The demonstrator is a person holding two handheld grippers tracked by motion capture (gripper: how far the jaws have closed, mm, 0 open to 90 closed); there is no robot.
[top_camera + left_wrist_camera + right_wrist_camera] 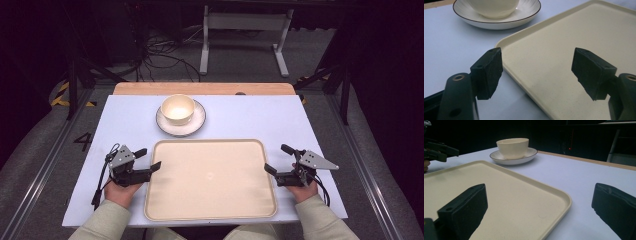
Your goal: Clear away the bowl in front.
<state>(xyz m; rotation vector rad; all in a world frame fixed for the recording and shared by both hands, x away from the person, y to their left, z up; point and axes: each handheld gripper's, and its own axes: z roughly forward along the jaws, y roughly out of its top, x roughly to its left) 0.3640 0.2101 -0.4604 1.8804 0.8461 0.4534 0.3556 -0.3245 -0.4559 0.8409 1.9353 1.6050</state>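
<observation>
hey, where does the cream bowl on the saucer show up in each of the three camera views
High view: the bowl sits top centre on its saucer, beyond the tray.
Left gripper view: bowl at the top edge, left of centre, cut off.
Right gripper view: bowl upper left of centre.
Shared landmark: the tray's far corner nearest the saucer.

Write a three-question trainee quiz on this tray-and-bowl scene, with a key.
1. True or false: the cream bowl sits on the flat beige rectangular tray.
2. What does the bowl rest on?
3. Which gripper flanks the tray's left edge? A) left gripper B) right gripper

Key:
1. False; the bowl is beyond the tray.
2. A white dark-rimmed saucer.
3. A. Both grippers' jaws stand open, holding nothing.
</observation>
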